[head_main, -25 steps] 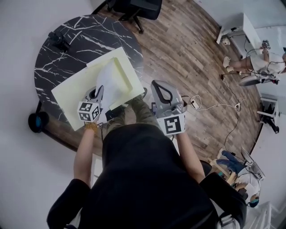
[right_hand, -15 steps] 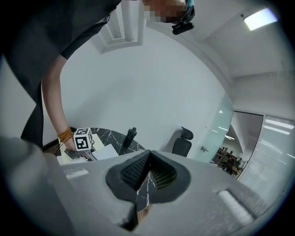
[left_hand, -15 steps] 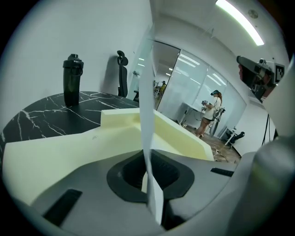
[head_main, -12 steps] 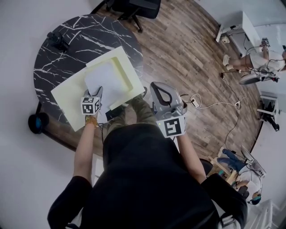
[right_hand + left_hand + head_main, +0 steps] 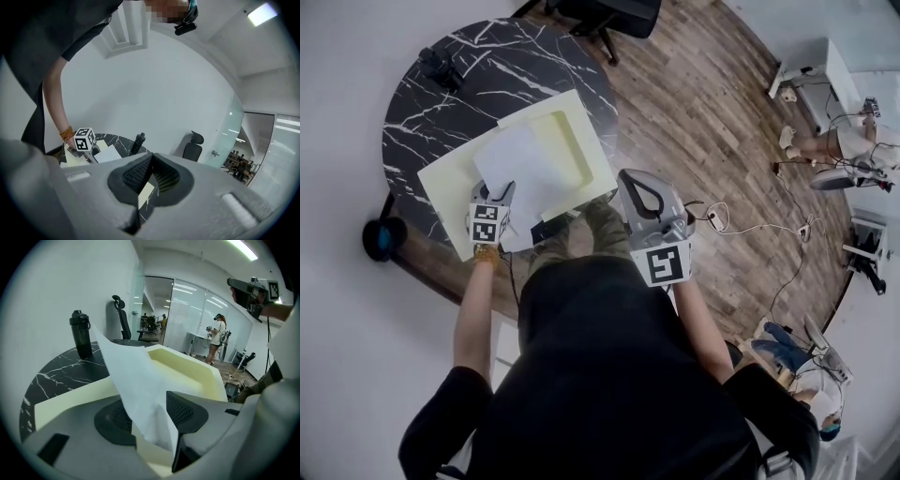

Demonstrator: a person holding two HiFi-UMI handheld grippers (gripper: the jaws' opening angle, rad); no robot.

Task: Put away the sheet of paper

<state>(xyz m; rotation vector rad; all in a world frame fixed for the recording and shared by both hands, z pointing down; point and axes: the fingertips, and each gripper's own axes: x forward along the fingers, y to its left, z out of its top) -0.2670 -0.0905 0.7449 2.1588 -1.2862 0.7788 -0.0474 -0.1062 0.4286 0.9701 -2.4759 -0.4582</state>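
The left hand-held gripper (image 5: 500,193) was found released, its jaws having just been opening, with a corner of the paper (image 5: 525,167) loose between them. The sheet stretched ahead over the tray (image 5: 574,141) on the counter (image 5: 478,75). The right hand-held gripper (image 5: 642,192), clenched empty, was held farther off.

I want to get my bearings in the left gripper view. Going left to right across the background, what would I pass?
black bottle → office chair → person wearing a headset → right gripper, held up high. The paper and tray spread across the middle, so they are left out.
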